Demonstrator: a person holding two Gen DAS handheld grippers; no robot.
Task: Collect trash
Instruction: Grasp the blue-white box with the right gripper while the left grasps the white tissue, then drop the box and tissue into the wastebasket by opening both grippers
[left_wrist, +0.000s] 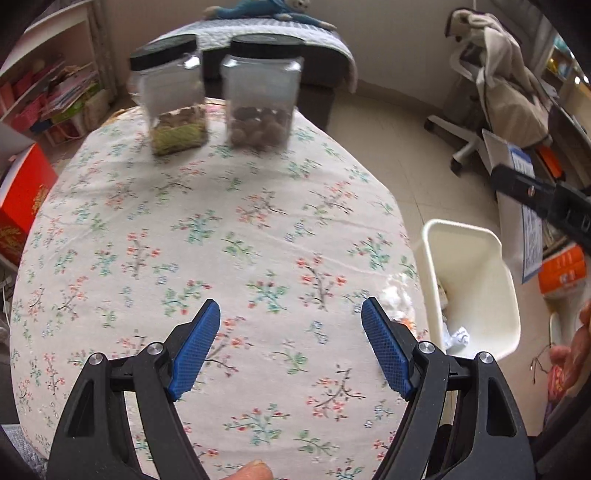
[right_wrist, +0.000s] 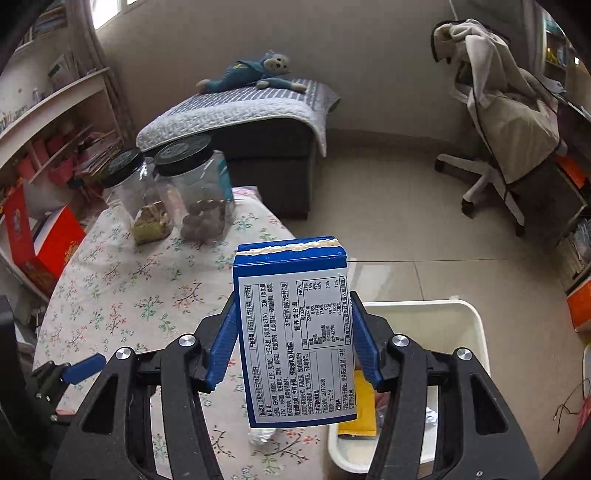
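Rectangular printed-card box (right_wrist: 295, 332) — ribbed blue pads (right_wrist: 221, 350)

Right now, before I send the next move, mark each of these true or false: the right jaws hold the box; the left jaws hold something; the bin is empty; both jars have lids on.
1. The right gripper is shut on the blue box. True.
2. The left gripper holds something. False: its jaws are open, with nothing between them.
3. The white bin is empty. False: crumpled paper lies inside.
4. Both jars carry black lids. True.
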